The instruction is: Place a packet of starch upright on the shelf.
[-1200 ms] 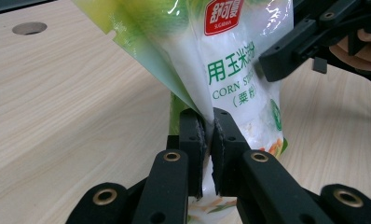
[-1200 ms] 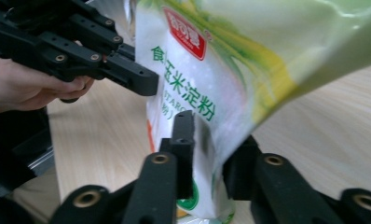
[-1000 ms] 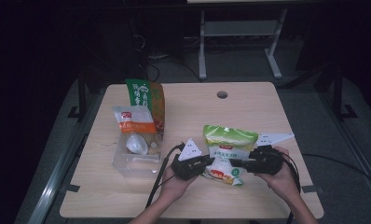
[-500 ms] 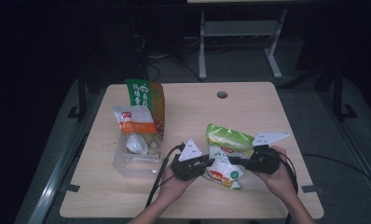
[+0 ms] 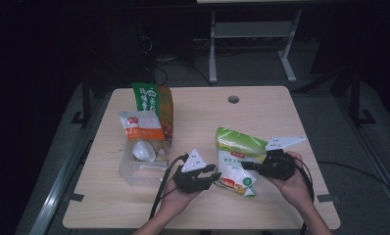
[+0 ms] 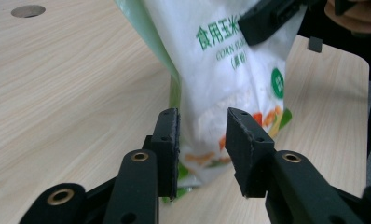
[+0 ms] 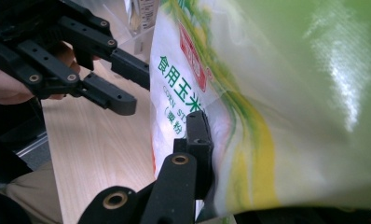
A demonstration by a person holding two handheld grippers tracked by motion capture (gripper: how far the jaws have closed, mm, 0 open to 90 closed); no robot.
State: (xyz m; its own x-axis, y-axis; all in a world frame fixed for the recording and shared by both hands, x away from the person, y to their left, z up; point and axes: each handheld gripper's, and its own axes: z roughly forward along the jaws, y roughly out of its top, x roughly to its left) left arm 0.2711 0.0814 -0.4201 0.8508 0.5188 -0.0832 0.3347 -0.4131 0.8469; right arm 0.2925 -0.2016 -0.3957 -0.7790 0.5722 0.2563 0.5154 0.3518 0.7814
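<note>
Cornstarch bag (image 5: 236,161) pinched by right gripper (image 5: 248,166), left gripper (image 6: 201,135) spread and just opening, "CORN" lettering legible in left gripper view

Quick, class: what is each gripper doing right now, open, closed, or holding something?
Left gripper: jaws just opening, apart, gripping nothing.
Right gripper: jaws just closed on the corn starch bag.

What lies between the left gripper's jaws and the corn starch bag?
Bare table alone: in the left gripper view the left gripper, jaws just opening, stands short of the corn starch bag.

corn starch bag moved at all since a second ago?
No. The corn starch bag lies just as far below the round hole as before.
</note>
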